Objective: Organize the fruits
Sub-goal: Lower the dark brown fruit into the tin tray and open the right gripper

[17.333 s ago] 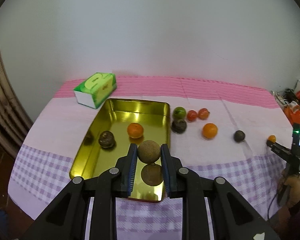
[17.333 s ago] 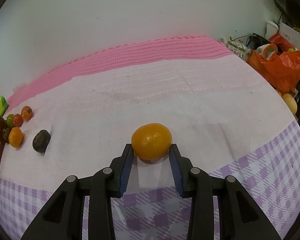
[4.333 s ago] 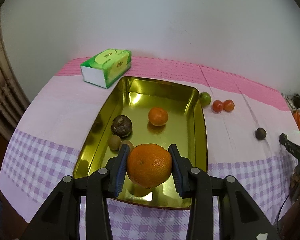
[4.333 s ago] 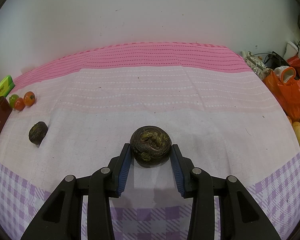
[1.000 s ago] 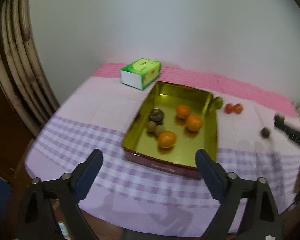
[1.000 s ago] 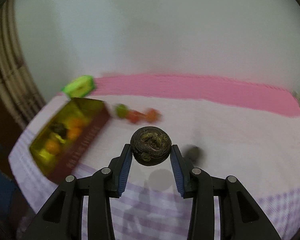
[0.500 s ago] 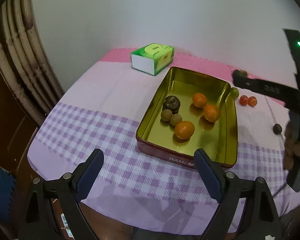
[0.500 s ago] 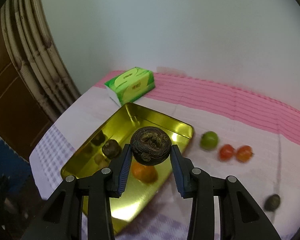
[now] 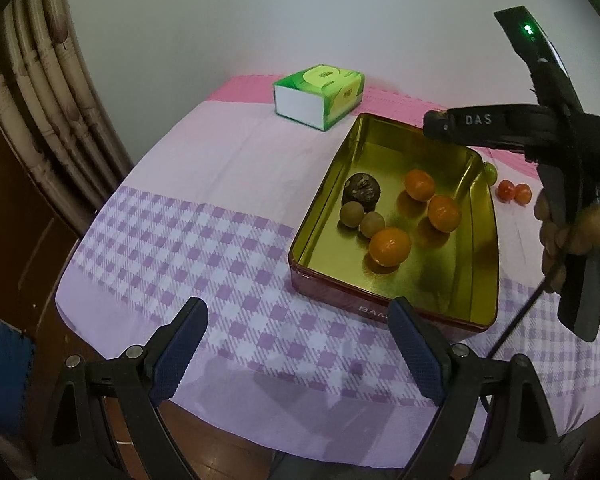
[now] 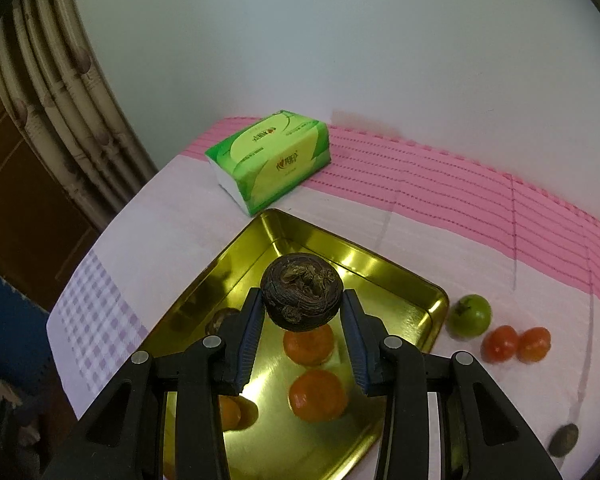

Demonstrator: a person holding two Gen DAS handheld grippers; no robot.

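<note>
Pinching dark wrinkled fruit point(image 10: 302, 291), right gripper point(image 10: 302, 320) above tray's point(image 10: 436, 300) bare far corner; left gripper point(image 9: 296, 344) spread, empty.

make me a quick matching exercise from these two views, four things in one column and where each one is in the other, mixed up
Things
1. wrinkled dark fruit
2. tissue pack
3. green fruit
4. three oranges

Places
A. on the cloth just outside the tin's far corner
B. lying inside the gold tin
C. between the right gripper's pads, above the tin
D. on the cloth beyond the tin, near the wall

Pairs: 1-C, 2-D, 3-A, 4-B
</note>
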